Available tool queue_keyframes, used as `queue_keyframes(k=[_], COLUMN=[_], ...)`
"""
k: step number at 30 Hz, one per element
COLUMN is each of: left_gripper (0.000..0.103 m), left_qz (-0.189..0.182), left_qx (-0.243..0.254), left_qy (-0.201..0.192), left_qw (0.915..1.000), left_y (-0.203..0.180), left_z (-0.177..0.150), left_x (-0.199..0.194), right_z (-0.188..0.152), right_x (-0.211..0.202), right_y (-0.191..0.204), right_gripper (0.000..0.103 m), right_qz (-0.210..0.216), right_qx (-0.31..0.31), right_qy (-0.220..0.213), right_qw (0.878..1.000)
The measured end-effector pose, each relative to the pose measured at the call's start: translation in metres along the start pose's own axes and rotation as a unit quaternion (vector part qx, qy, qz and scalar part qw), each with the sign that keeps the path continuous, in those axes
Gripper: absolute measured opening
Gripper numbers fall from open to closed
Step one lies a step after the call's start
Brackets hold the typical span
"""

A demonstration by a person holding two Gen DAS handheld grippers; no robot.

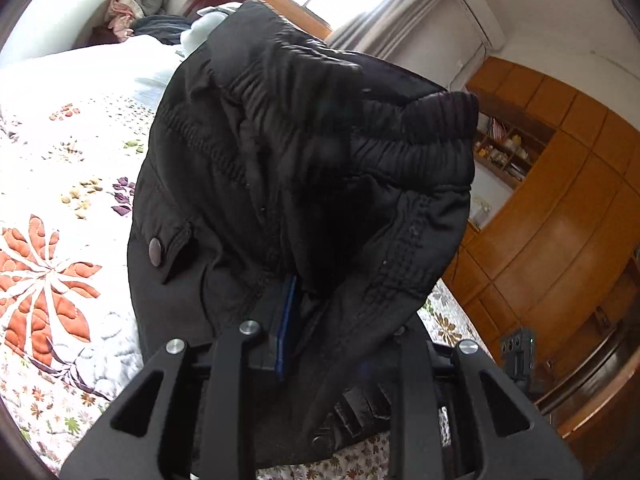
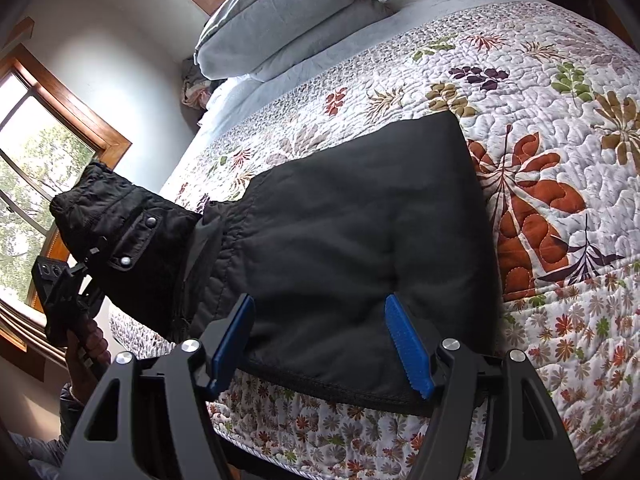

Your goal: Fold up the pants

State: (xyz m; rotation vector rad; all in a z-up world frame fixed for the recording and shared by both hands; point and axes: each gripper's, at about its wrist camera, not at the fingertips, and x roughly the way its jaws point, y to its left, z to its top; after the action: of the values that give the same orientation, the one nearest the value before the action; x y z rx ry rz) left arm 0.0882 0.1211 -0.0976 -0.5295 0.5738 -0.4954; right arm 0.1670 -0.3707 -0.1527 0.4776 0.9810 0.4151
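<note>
Black padded pants (image 2: pixel 360 232) lie on a floral quilted bed, legs flat and the waist end lifted at the left. My left gripper (image 1: pixel 296 320) is shut on the pants' waist part (image 1: pixel 320 152) and holds the elastic waistband up in the air; the cloth hides most of its fingers. The left gripper also shows in the right wrist view (image 2: pixel 80 276), gripping the raised waist. My right gripper (image 2: pixel 320 340) is open, its blue pads (image 2: pixel 408 344) standing either side of the pants' leg end near the bed's edge, not closed on the cloth.
The floral quilt (image 2: pixel 540 92) covers the bed. Grey-white pillows (image 2: pixel 288 16) are stacked at the head. A wooden wardrobe with shelves (image 1: pixel 560 208) stands beside the bed. Windows with wooden frames (image 2: pixel 36 152) are on the wall. Clothes are piled at the far corner (image 1: pixel 136 4).
</note>
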Motion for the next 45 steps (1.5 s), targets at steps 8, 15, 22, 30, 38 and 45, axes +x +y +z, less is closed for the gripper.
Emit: queue_keyframes(k=[8,15,22,30,38,45], left_gripper=[0.025,0.042,0.077,0.093,0.098,0.098], left_qz=[-0.021,-0.023,0.022,0.14,0.229,0.241], left_qx=[0.062,0.08,0.092,0.083,0.064,0.07], left_qy=[0.109,0.166,0.13,0.113,0.115,0.114], left_qw=[0.9918,0.9827,0.987,0.9802,0.9645,0.9613], left_y=[-0.026,-0.03,-0.033,-0.031,0.0,0.003], left_z=[-0.042,-0.075,-0.08,-0.046,-0.032,-0.03], left_x=[0.044,0.069,0.049,0.016,-0.013,-0.015], right_z=[0.02,0.041,0.054,0.058,0.068,0.067], right_x=[-0.005,0.016,0.063,0.105,0.135,0.143], right_y=[0.0,-0.009,0.013,0.042,0.071,0.081], right_gripper=[0.077,0.084,0.084,0.088,0.09,0.051], right_qz=[0.076,0.161,0.198,0.198,0.176,0.156], right_qx=[0.043,0.11,0.103,0.078,0.034,-0.001], right_qy=[-0.029,-0.023,0.027,0.072,0.108,0.107], right_qw=[0.996,0.981,0.974,0.974,0.978,0.982])
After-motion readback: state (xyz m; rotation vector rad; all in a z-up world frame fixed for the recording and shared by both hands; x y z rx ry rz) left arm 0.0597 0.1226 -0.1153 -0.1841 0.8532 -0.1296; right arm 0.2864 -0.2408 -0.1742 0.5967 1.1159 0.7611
